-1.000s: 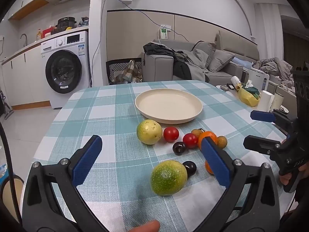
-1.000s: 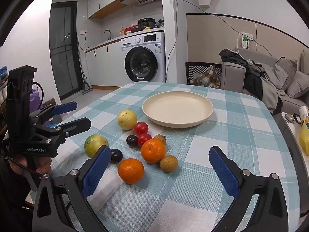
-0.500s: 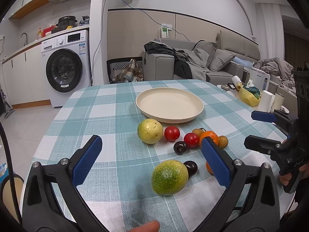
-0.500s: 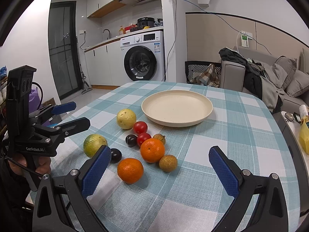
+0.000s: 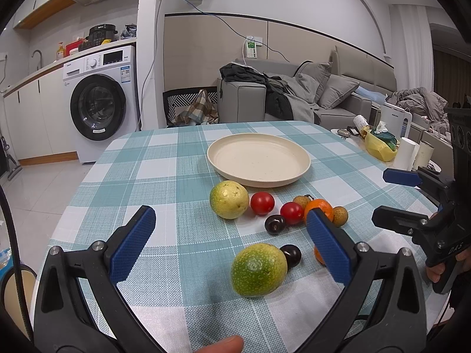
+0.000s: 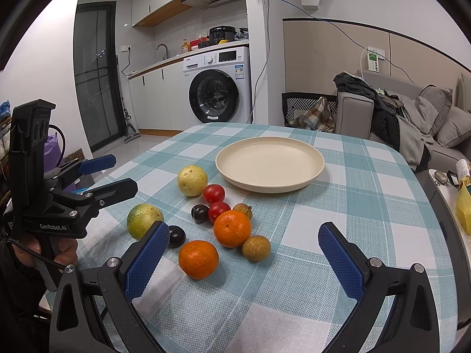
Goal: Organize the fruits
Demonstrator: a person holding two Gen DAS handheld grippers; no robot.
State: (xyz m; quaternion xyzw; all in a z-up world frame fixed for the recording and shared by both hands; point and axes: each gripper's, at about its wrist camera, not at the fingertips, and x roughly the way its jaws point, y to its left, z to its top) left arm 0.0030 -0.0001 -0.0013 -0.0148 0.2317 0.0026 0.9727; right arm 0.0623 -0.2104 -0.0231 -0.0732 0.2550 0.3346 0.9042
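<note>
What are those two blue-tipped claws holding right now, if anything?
Nothing. The left gripper and the right gripper both stand open above the table, and every fruit, like the green citrus, lies loose on the cloth.

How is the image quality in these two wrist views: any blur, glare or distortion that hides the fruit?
Left wrist view: sharp, evenly lit, soft shadows; fisheye bends the room edges and darkens the corners; the left tongs cover part of one orange. Right wrist view: equally sharp, no glare on the plate; the right tongs overlap the green citrus.
</note>
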